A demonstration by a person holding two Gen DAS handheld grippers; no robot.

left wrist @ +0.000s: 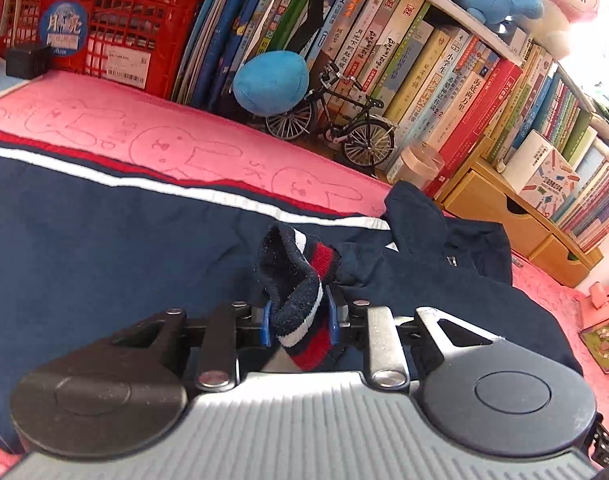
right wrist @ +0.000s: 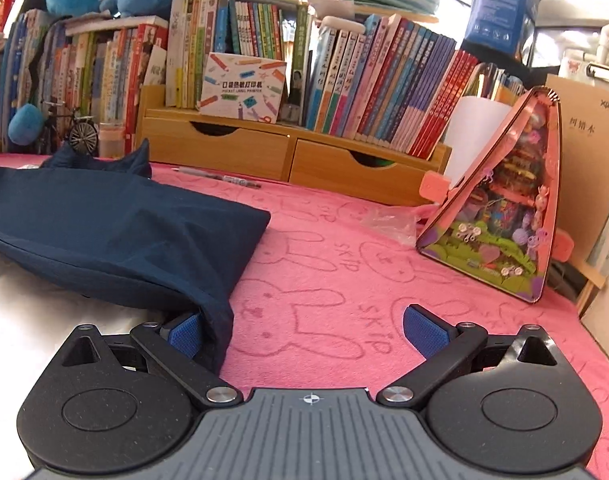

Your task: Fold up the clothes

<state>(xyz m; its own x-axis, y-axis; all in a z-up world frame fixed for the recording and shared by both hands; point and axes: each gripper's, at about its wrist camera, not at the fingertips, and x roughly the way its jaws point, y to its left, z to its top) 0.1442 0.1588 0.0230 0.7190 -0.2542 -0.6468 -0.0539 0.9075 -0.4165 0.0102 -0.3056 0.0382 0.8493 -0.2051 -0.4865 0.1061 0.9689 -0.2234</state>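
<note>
My navy fabric jacket with red and white stripes (left wrist: 104,240) lies spread on the pink rabbit-print towel (right wrist: 324,272) covering the desk. My left fingers (left wrist: 300,316) are clamped on its ribbed striped cuff (left wrist: 296,280). My right fingers (right wrist: 304,332) stand spread wide; the jacket's plain navy edge drapes against the pad at nine o'clock. Only the left view shows the red plastic crate (left wrist: 104,28) holding stacked papers, at eleven o'clock. The wooden drawer shelf of books (right wrist: 288,152) stands at twelve o'clock, a model bicycle (left wrist: 336,120) before it.
</note>
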